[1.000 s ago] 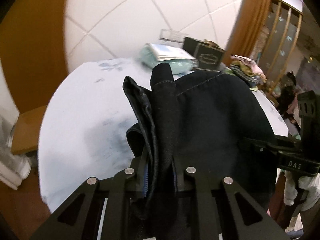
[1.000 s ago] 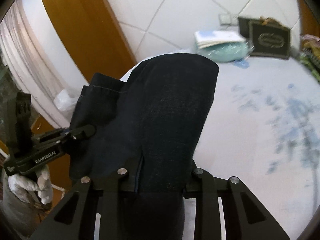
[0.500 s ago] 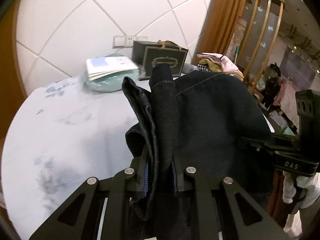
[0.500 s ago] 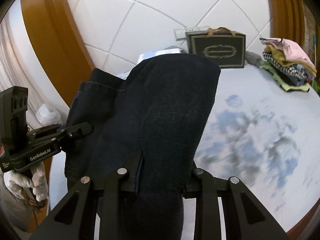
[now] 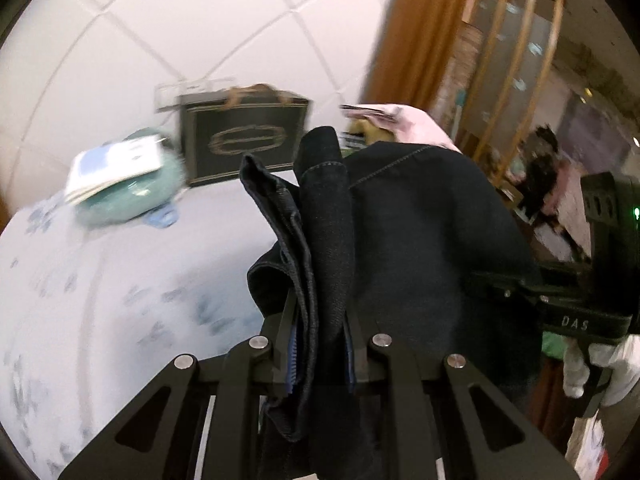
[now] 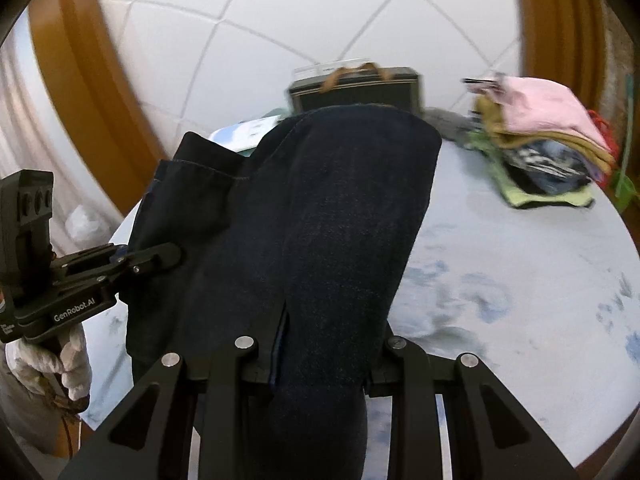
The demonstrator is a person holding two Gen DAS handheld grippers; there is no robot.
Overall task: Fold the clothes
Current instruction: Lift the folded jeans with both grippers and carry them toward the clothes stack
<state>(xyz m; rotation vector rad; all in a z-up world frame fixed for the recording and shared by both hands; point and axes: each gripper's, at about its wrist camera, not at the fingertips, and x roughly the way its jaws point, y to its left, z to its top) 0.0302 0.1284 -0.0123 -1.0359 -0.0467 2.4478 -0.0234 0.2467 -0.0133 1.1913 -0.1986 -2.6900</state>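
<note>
Denim fills both wrist views exactly as it did a second ago, the grip unchanged, while the background has swept sideways. The black gift bag [image 5: 244, 136], which a second ago sat off toward the right edge of each view, now stands near the middle of both. The stack of folded clothes [image 6: 548, 144], barely in sight before, now shows in full in the right wrist view. Everything behind the cloth is smeared with motion blur.

The left tongs [image 5: 320, 320] are pressed onto a thick bunched edge of the dark jeans [image 5: 420, 240], several layers standing up between the fingers with pale topstitching along a seam. The right tongs [image 6: 320, 332] pinch another part of the same garment, a broad smooth fold that rises and curves over in a rounded hump. The jeans hang stretched between the two tongs, held up clear of the worktop [image 6: 500, 280], a rounded white surface with faint blue smudged markings.

The denim is heavy, matte, almost black indigo. The tongs are black metal with silver rivets, and a white knitted glove [image 6: 48, 364] grips the left handle. A soft teal bundle [image 5: 132, 196] topped with papers lies just beside the stiff, gold-trimmed bag.
</note>
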